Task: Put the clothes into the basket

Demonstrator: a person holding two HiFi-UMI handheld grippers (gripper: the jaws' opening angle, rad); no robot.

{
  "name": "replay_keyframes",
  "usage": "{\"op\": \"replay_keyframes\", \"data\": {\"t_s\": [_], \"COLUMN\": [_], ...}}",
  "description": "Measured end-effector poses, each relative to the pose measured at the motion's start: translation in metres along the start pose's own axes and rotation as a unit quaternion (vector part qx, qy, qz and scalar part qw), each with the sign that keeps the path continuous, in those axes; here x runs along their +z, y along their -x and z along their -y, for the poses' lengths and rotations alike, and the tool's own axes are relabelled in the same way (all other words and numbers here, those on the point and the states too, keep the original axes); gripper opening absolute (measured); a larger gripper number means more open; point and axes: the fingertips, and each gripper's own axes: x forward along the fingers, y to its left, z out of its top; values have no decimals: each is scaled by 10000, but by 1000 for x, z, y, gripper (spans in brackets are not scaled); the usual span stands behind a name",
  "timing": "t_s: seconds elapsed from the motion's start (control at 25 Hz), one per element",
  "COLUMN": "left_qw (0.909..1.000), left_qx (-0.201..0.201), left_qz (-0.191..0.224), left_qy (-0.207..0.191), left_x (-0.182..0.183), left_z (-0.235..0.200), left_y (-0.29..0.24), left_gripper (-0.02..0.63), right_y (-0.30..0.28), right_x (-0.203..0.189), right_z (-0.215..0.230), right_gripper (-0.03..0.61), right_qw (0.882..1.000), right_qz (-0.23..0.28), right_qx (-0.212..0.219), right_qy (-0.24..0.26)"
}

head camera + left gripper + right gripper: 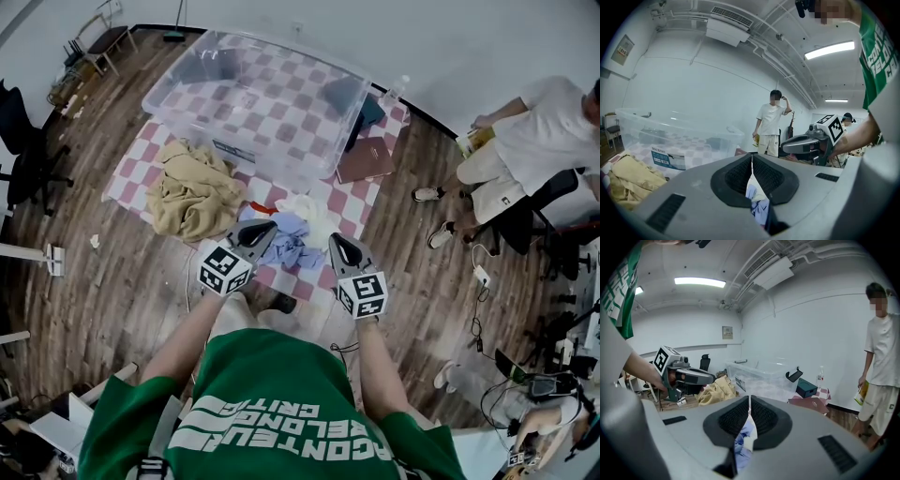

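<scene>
Checkered mat (pixel 131 171) on wood floor, pale blue garment (pixel 289 240) between left tongs (pixel 265 227) and right tongs (pixel 337 241), both clamped on it

Ahead of you, the basket (pixel 173 75) is sitting on the mat (pixel 131 169). Before it a clothes pile (pixel 192 192) is lying, a smaller heap (pixel 295 230) to the pile's right.

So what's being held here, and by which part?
The light blue-and-white garment: left gripper pinches its left edge, right gripper its right edge.

Two grippers are counted, left gripper (pixel 262 228), right gripper (pixel 337 242); one basket (pixel 291 51); one mat (pixel 131 169); two clothes heaps, tan heap (pixel 192 192), blue heap (pixel 292 239)
</scene>
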Motion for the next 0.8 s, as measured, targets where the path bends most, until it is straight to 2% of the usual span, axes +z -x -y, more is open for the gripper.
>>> {"op": "replay_keyframes", "data": {"t_s": [0.24,0.4,0.44,0.56,0.8], "left_qw": [9996,9991,9989,9982,9950], "left_qx": [-191,-142,-122,-33,170], "left_qz": [-176,-344,-390,-542,-896], "left_qy": [101,184,210,273,403], "left_x": [-25,-46,-51,-69,-105], "left_z": [-8,-17,-19,-25,-39], "left_y": [-2,-2,-2,-3,-12], "left_gripper": [5,7,23,112,235], "right_y": [-13,-22,-25,-33,-52], "right_x": [-23,-38,-42,-56,-83], "right_z": [3,4,4,3,6], "right_gripper": [8,14,30,135,204], "right_qw": [9994,9987,9983,9965,9935], "right_qz": [-351,-519,-578,-818,-1099], "right_qx": [-1,17,42,116,274], "right_qy": [3,18,27,89,131]}}
